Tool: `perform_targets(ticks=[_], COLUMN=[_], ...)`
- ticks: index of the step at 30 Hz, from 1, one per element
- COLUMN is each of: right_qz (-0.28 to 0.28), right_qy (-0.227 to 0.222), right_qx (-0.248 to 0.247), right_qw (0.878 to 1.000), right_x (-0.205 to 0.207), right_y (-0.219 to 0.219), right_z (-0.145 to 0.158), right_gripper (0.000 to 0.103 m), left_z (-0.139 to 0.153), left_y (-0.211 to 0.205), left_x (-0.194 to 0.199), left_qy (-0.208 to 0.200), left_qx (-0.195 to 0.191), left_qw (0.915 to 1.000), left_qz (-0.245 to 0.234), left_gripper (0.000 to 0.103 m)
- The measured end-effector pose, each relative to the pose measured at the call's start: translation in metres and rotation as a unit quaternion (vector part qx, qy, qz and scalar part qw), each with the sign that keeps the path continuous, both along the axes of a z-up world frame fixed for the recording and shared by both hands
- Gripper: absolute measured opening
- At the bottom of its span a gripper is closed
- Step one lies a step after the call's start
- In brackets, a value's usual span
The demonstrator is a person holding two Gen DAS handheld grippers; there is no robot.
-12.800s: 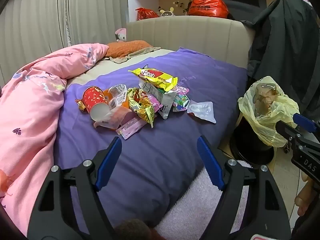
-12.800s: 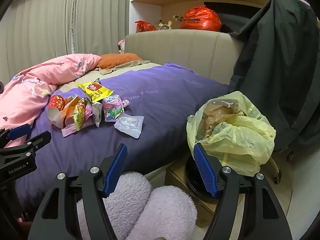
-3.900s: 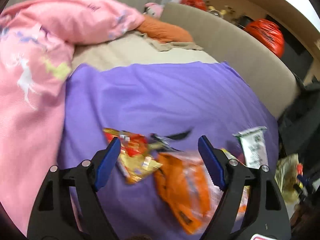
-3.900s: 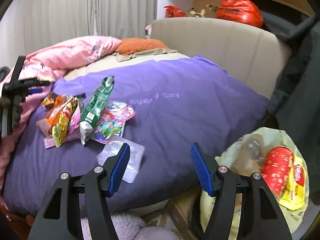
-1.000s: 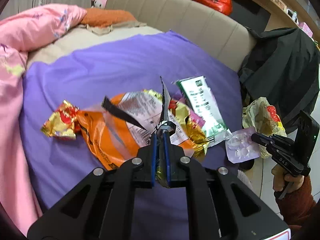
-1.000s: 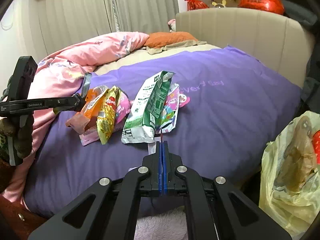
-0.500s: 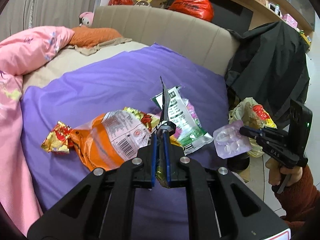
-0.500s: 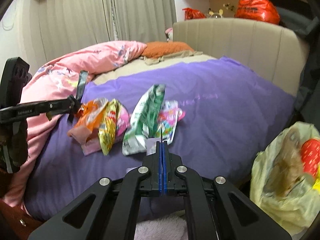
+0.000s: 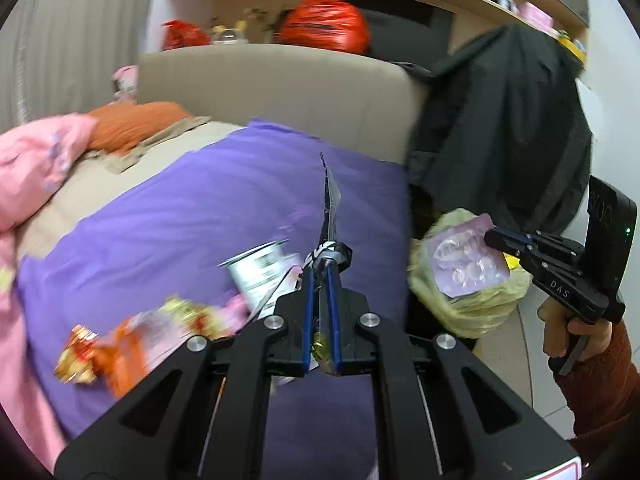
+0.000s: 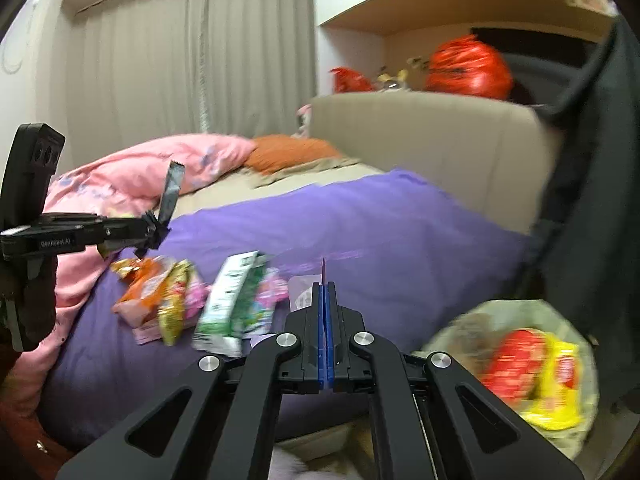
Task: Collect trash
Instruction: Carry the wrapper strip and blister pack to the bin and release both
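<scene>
My left gripper (image 9: 321,270) is shut on a dark crumpled wrapper strip (image 9: 330,204) that sticks up above the purple blanket (image 9: 192,216). In the right wrist view the left gripper (image 10: 150,230) hangs at the left with that strip (image 10: 172,186) in its tips. My right gripper (image 10: 324,286) is shut on a clear plastic blister tray (image 10: 301,295). The left wrist view shows the right gripper (image 9: 490,237) holding the tray (image 9: 464,258) over the open yellow trash bag (image 9: 468,314). Loose wrappers (image 10: 192,304) and a green-white packet (image 10: 236,304) lie on the blanket.
The trash bag (image 10: 472,330) holds a red cup (image 10: 514,364) and a yellow packet (image 10: 560,380). A black garment (image 9: 500,128) hangs beside the beige headboard (image 9: 280,88). A pink duvet (image 10: 132,176) covers the bed's left side. A person's hand (image 9: 580,332) in a dark red sleeve grips the right handle.
Both grippers have risen and swung right toward the bag. The dark strip has lifted clear of the wrapper pile, and the clear tray has moved from the bed's edge to over the bag's mouth.
</scene>
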State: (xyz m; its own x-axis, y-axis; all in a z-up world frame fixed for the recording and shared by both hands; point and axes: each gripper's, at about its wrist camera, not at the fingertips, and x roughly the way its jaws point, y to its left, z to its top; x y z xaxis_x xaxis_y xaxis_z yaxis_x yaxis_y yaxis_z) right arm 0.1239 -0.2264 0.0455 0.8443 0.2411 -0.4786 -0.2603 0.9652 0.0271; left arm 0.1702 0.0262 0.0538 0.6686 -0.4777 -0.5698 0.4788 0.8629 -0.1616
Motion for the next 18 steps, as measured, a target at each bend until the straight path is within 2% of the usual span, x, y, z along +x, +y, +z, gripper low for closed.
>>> perform_targets(ticks=[5, 9, 12, 15, 18], right_qz=[-0.06, -0.11, -0.144, -0.174, -0.189], right_qy=[-0.022, -0.029, -0.029, -0.028, -0.02], right_qx=[-0.007, -0.017, -0.018, -0.017, -0.021], right_qw=[0.998, 0.993, 0.989, 0.984, 0.982], right_x=[-0.022, -0.04, -0.051, -0.06, -0.06], right_y=[-0.066, -0.117, -0.149, -0.18, -0.201], right_z=[0.017, 0.021, 0.02, 0.019, 0.017], right_gripper=[0.003, 0.003, 0.003, 0.003, 0.003], left_z=[0.009, 0.01, 0.008, 0.001, -0.018], left_y=[-0.087, -0.159, -0.208, -0.256, -0.307], left_x=[0.01, 0.014, 0.019, 0.026, 0.034], left_qy=[-0.003, -0.003, 0.012, 0.04, 0.068], left_qx=[0.0, 0.003, -0.013, -0.028, -0.014], left_qw=[0.9973, 0.9904, 0.9814, 0.9672, 0.9537], left_qz=[-0.074, -0.138, -0.191, -0.249, -0.293], left_gripper=[0.007, 0.007, 0.007, 0.007, 0.007])
